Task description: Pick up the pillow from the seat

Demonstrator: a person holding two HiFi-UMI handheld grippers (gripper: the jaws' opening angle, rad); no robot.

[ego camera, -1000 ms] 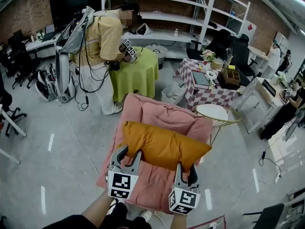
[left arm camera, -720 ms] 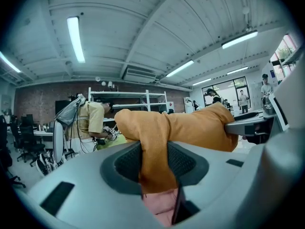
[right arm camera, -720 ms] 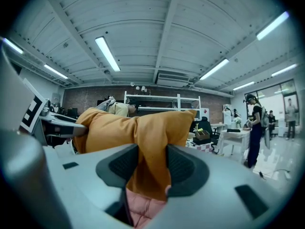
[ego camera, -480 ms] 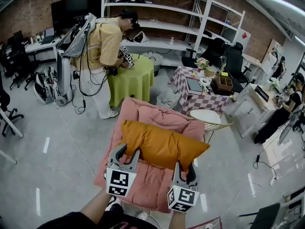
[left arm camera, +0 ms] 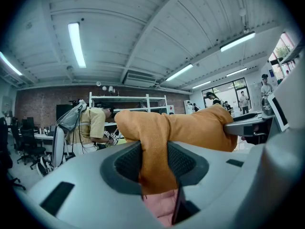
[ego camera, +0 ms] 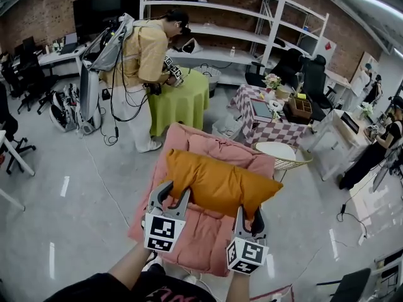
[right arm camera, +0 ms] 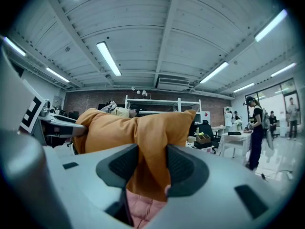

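The fingers [left arm camera: 127, 162] of your left gripper [ego camera: 174, 195] are partly closed, and their dark ribbed pads press a thick fold of the orange pillow [ego camera: 220, 182] between them. The fingers [right arm camera: 183, 162] of your right gripper [ego camera: 249, 216] do the same: about half closed, with a fold of the same pillow pinched between the pads.

There is one pillow. It is long, plump and rectangular, with smooth matte orange fabric that wrinkles where the pads squeeze it. It lies across the pink seat [ego camera: 200, 234], with its long side from left to right. You hold its near edge, the left gripper near the left end and the right gripper near the right end. I cannot tell whether its underside touches the cushion.

The seat is one soft chair, padded and quilted, with a puffy pink back behind the pillow.

Your two grippers point forward, side by side and a little apart, each with two grey fingers and one marker cube. Your left forearm [ego camera: 129, 266] comes up from the bottom edge of the head view.

Farther away, one person in a yellow shirt [ego camera: 143, 55] bends over a round table with a green cloth [ego camera: 186, 102]. To the right stand a table with a checked cloth [ego camera: 252, 128] and a small round white table [ego camera: 281, 151].
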